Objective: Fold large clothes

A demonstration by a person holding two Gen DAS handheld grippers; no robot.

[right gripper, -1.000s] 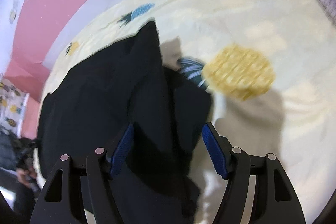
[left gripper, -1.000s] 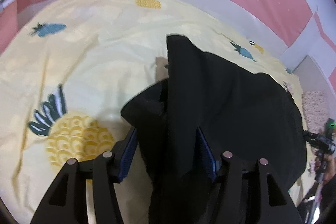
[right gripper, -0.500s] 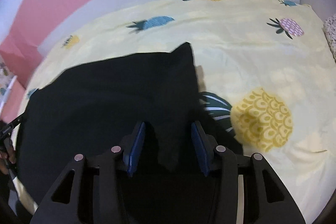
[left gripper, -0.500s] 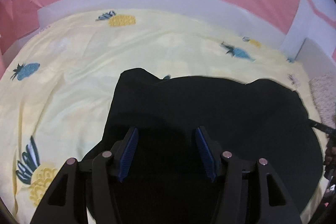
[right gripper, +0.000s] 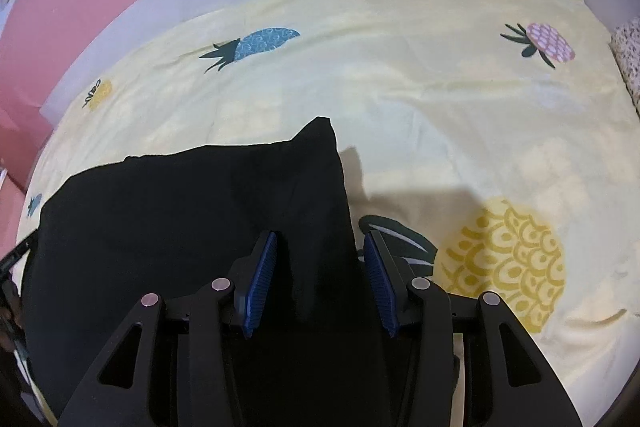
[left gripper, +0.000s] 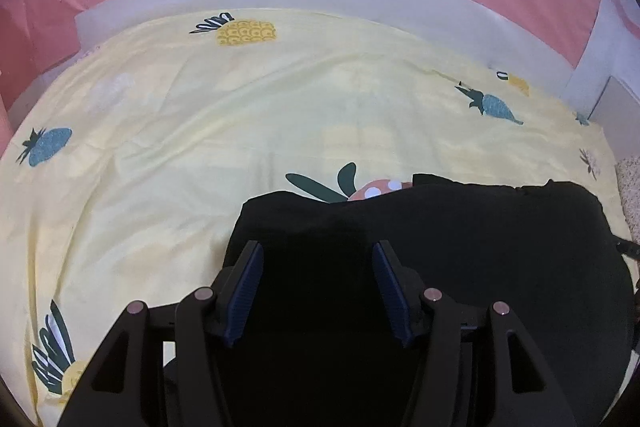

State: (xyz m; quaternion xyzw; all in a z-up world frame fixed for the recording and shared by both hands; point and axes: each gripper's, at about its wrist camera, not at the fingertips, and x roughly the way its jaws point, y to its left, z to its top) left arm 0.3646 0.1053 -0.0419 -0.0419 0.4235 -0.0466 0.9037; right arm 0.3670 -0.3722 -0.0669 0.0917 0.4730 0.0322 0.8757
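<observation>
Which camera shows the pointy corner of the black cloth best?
The right wrist view: the black cloth rises to a sharp corner tip against the yellow sheet. The left wrist view shows only a rounded cloth edge, no such point.

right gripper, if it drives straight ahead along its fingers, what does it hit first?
Probably the black garment: its cloth already sits between the right gripper's open blue pads, rising to a peak ahead. Beyond that comes the yellow pineapple-print sheet. Depth is unclear in the fisheye.

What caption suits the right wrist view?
Open right gripper straddling a black garment on a pineapple-print sheet.
</observation>
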